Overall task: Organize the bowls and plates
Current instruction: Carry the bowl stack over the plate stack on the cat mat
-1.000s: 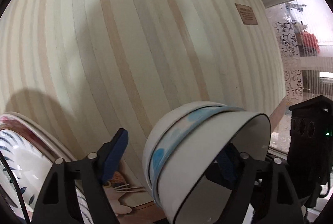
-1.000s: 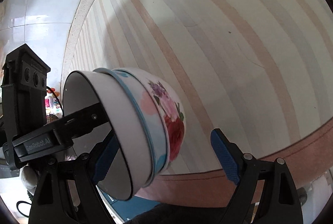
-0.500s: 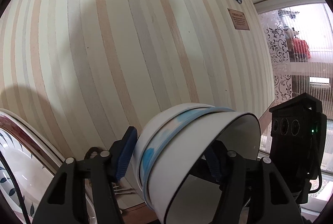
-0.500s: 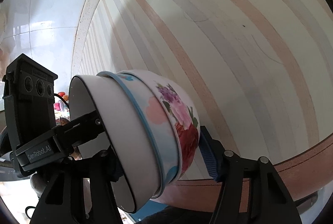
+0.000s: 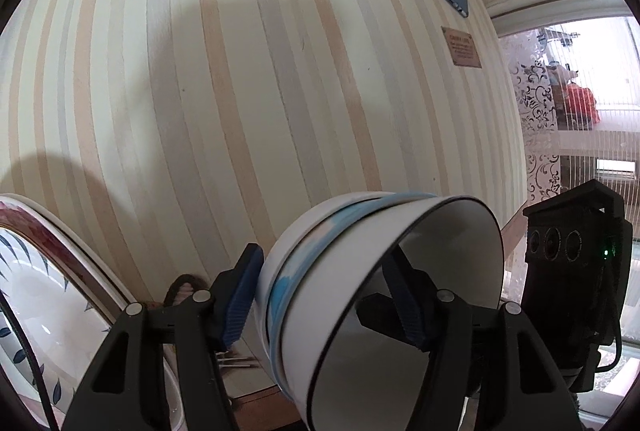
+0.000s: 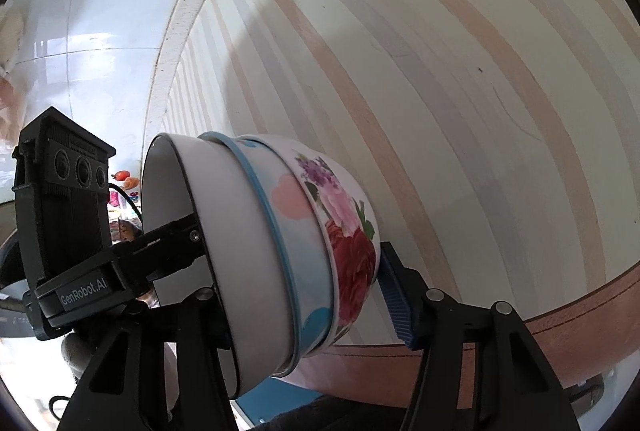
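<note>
Against striped wallpaper [image 5: 240, 91], the left wrist view shows the left gripper [image 5: 324, 295] now clamped on the stacked bowls [image 5: 380, 291], while the right wrist view shows the right gripper's [image 6: 304, 295] fingers [image 6: 394, 295] closed onto them too, so the sideways stack looks secured for moving.

"GenRobot.AI" label on left gripper [image 6: 192, 243], wall plaque [image 5: 463, 47] text unreadable

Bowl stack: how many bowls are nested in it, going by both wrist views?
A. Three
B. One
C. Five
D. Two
A. The right wrist view shows the bowl stack as three shells: a plain white bowl, a blue-rimmed bowl and a floral bowl nested together.
</note>
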`<state>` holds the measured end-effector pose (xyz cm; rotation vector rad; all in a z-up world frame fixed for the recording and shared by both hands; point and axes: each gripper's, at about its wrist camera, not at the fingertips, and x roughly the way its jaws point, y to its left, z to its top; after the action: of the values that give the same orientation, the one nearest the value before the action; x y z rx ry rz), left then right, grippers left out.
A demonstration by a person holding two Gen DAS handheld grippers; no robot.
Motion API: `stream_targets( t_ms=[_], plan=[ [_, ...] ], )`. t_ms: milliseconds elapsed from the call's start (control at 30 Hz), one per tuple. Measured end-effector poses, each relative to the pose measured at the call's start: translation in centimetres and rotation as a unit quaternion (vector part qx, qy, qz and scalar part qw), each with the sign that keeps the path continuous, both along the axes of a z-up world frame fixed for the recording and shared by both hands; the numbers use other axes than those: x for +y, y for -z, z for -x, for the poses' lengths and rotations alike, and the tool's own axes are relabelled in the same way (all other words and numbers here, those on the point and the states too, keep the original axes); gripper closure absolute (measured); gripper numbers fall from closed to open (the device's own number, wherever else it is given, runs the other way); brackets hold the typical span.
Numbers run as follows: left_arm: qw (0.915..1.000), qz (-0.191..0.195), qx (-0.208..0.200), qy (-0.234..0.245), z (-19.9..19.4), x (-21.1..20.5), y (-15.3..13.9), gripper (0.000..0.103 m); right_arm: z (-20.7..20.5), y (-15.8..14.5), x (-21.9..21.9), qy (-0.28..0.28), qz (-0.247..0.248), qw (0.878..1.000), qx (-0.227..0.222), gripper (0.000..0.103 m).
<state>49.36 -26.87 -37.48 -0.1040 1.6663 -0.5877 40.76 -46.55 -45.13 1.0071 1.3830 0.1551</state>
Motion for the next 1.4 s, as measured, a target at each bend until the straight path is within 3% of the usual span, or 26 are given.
stream_targets(
  t_ms=[400, 733, 1000, 1400],
  plan=[
    [0.9995, 0.009, -0.025, -0.018, -0.5, 2.0, -3.3, 0.044, -2.8, -3.1, 2.4, -0.034, 0.01, 0.999, -0.021, 0.043],
    [0.9952, 0.003, -0.043, -0.088, -0.3, 8.5, -5.8, 0.044, -6.2, -4.6, 9.0, -0.116, 0.002, 0.993, -0.036, 0.044],
    [0.983, -0.007, -0.052, -0.176, 0.2, 15.8, -6.4, 0.044, -9.3, -3.8, 15.6, -0.199, -0.018, 0.979, -0.044, 0.044],
    [0.9602, -0.024, -0.034, -0.276, 1.6, 24.0, -3.6, 0.044, -10.8, -1.0, 24.4, -0.293, -0.027, 0.955, -0.034, 0.044]
  ],
)
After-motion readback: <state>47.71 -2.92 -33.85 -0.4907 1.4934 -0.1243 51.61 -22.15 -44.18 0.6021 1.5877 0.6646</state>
